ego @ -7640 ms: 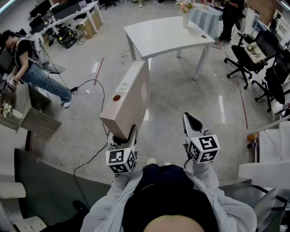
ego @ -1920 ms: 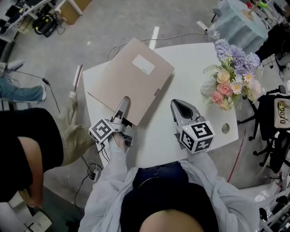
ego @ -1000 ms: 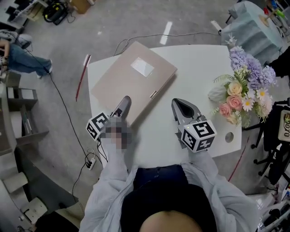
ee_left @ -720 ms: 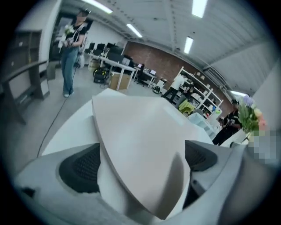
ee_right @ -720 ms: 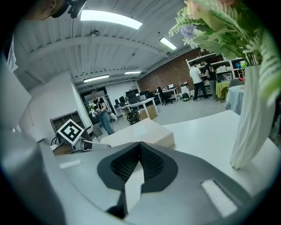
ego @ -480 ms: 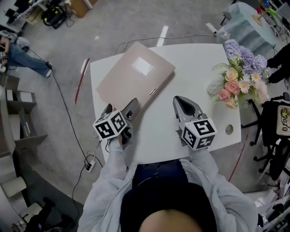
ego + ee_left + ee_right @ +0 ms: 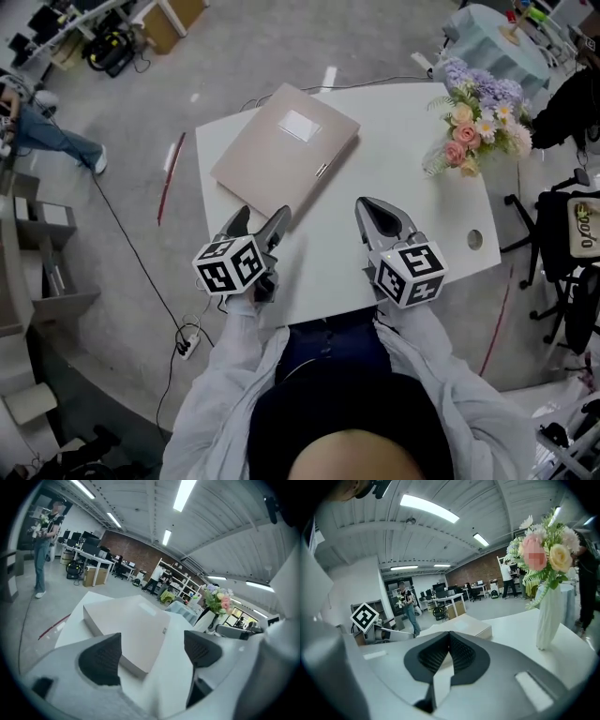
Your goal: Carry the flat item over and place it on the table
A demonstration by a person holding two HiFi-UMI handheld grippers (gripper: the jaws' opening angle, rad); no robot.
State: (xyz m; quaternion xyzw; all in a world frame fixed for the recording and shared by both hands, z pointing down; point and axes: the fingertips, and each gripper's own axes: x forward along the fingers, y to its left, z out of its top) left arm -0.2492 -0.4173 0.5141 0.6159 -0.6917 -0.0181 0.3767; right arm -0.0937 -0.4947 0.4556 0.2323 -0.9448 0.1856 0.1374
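Observation:
The flat beige box [image 7: 286,150] with a white label lies flat on the white table [image 7: 403,187], at its far left part. My left gripper [image 7: 261,217] hovers just short of the box's near corner. Its jaws are closing, apart from each other, and nothing sits between them. In the left gripper view the box [image 7: 136,630] lies beyond the left gripper [image 7: 151,656], untouched by the dark pads. My right gripper [image 7: 375,211] is shut and empty over the table's middle. The right gripper view shows the right gripper [image 7: 449,651] with its pads together and the box [image 7: 468,626] behind it.
A vase of flowers [image 7: 473,117] stands at the table's far right corner, close on the right in the right gripper view [image 7: 548,620]. A cable hole [image 7: 472,240] is near the right edge. Black office chairs [image 7: 572,234] stand right of the table; a cable [image 7: 141,272] and a red strip [image 7: 169,178] lie on the floor to the left.
My left gripper has let go of the box and drawn back toward the table's near edge, jaws now apart. The box stays flat on the table. The right gripper has kept its place.

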